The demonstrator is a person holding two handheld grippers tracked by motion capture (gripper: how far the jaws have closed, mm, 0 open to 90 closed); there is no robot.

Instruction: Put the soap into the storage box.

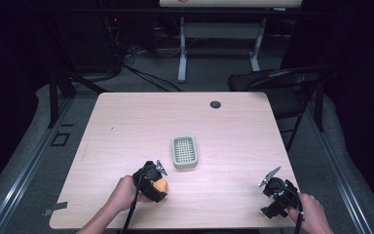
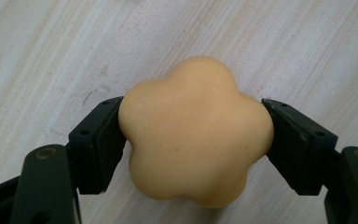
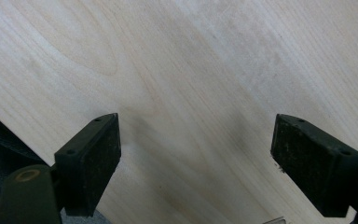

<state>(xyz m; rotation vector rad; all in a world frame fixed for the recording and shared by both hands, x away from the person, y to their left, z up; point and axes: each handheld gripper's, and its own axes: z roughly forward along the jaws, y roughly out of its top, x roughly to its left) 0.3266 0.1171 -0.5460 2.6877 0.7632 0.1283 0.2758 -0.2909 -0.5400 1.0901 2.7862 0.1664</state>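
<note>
Two hand-held grippers at the near edge of a pale wooden tabletop (image 1: 126, 122), each gripped by a person's hand entering from below. Left hand-held gripper (image 1: 159, 187), near the front left: jaws pressed against both flanks of a yellow-orange flower-shaped soap (image 2: 196, 133), rounded lobes bulging between the black pads, wood grain close beneath. Seen from the high view as a small orange lump (image 1: 161, 185) tucked under the left gripper, apparently resting on or just above the wood; cannot tell which. Right hand-held gripper (image 1: 272, 176), near the front right corner, well apart from the soap: jaws spread wide, nothing between them but bare wood and a slice of dark floor past the table edge.

Farther in, near the middle of the tabletop: a pale green soap dish (image 1: 184, 151) with a slotted grid insert, empty, just beyond the left gripper. Farther still, a small dark round grommet (image 1: 215, 104) near the far edge. Beyond the table: a black folding chair (image 1: 282, 85) to the right, white desk legs and tangled cables in the dim background.

Judging by layout: soap grasped, so pickup looks done; short carry to the dish and release inside it apparently remaining.
</note>
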